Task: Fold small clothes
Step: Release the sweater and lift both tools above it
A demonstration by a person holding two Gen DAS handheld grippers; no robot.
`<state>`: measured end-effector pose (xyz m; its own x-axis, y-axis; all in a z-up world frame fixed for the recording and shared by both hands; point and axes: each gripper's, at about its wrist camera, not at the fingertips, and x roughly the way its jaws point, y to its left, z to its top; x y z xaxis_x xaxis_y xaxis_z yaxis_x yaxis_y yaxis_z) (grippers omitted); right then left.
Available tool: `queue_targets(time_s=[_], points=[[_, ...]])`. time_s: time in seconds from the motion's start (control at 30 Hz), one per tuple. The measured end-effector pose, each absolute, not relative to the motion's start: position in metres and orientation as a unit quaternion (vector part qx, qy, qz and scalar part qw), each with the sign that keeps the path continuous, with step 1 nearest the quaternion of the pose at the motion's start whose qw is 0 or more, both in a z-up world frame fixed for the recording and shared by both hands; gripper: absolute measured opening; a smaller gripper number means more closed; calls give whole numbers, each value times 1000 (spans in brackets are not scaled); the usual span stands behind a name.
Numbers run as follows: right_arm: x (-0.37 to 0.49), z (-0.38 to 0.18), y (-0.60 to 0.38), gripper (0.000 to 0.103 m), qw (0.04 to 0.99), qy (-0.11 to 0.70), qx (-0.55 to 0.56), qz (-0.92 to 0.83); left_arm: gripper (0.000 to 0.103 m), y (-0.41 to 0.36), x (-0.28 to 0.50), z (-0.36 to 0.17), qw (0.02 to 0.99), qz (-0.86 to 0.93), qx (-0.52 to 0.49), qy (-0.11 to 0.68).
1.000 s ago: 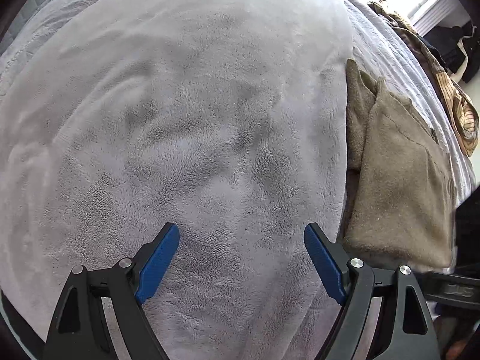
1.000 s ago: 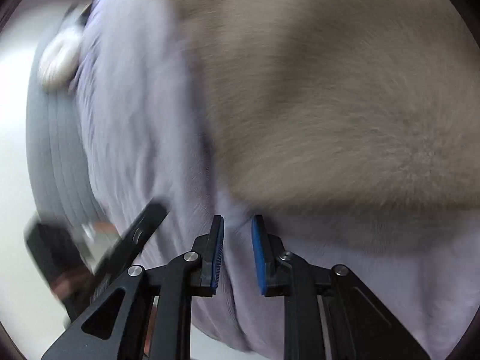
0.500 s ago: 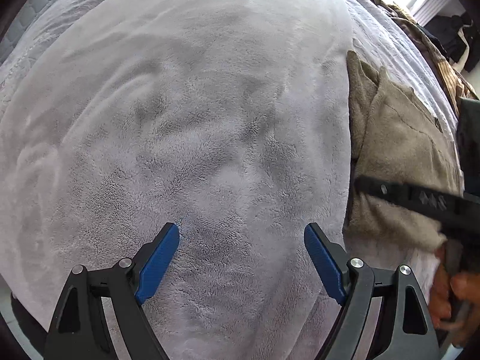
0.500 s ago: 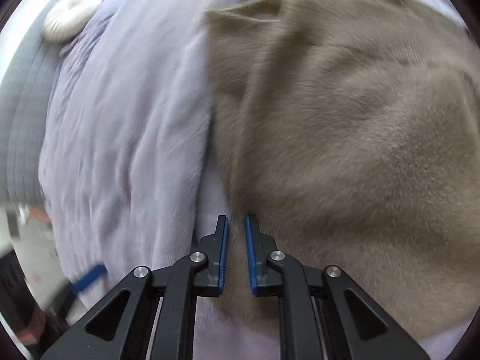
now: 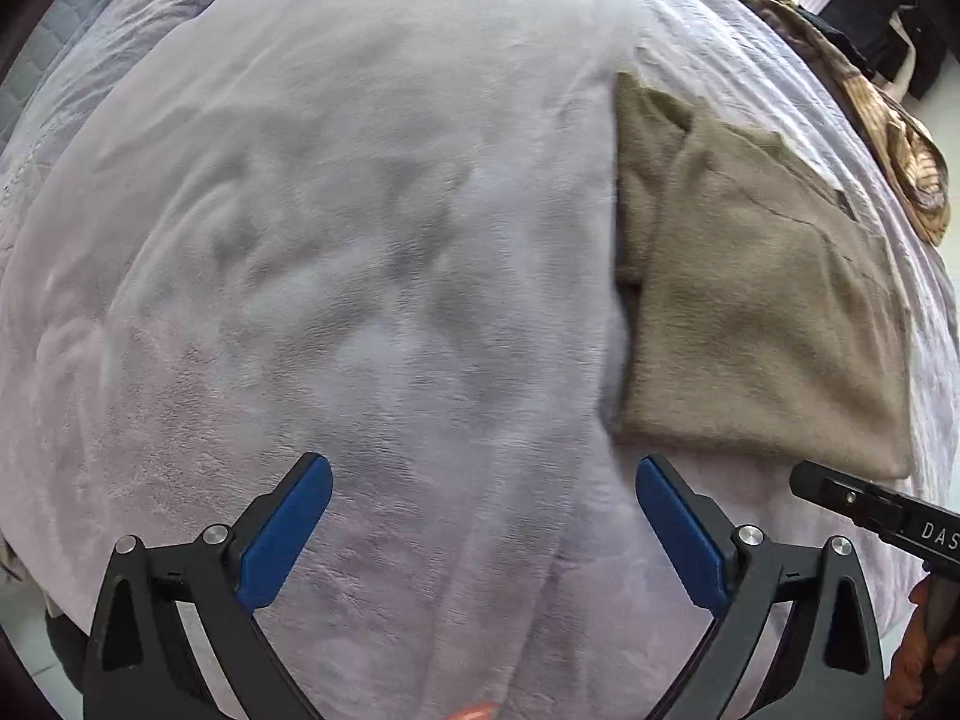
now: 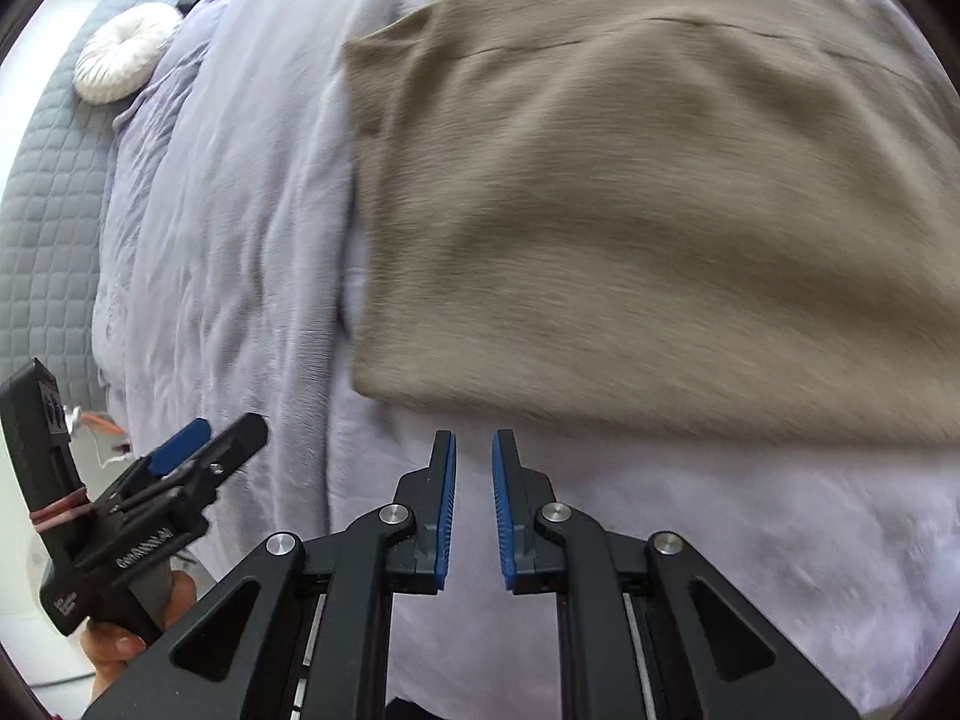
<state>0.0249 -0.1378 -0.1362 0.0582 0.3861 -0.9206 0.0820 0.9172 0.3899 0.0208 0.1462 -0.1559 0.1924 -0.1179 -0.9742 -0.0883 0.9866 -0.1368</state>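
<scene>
A folded beige-brown fleece garment (image 5: 756,312) lies on the lavender blanket (image 5: 360,240) at the right; it fills the upper right of the right wrist view (image 6: 660,198). My left gripper (image 5: 480,498) is open and empty, over bare blanket left of the garment. My right gripper (image 6: 474,450) has its jaws nearly closed with a narrow gap and nothing between them, just short of the garment's near edge. The left gripper also shows in the right wrist view (image 6: 204,438) at the lower left.
A patterned brown cloth (image 5: 888,138) lies at the bed's far right edge. A round white cushion (image 6: 126,54) and a grey quilted cover (image 6: 48,210) are at the far left. The bed's near edge runs below both grippers.
My right gripper pulled back off the garment toward the bed's near edge and its jaws opened a touch. The left gripper stayed open over the blanket.
</scene>
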Motion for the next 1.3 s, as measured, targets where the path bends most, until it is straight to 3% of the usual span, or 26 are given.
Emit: queue_targets(time_s=[0.13,0.27,0.5,1.3], points=[[17,-130,-159,48,712,672,190,78,101,131,23,-153,761,-20,-74,644],[2,-124,-185,66,715,669,197,50,101,113,28,-148,761,-32,-47,646],[-22,-116,-222,72,724,656,213,14,101,86,30,-143,750,-58,-15,659],[-44,-138,-240,73,708,650,276,-7,101,57,44,-160,716,-55,23,695]])
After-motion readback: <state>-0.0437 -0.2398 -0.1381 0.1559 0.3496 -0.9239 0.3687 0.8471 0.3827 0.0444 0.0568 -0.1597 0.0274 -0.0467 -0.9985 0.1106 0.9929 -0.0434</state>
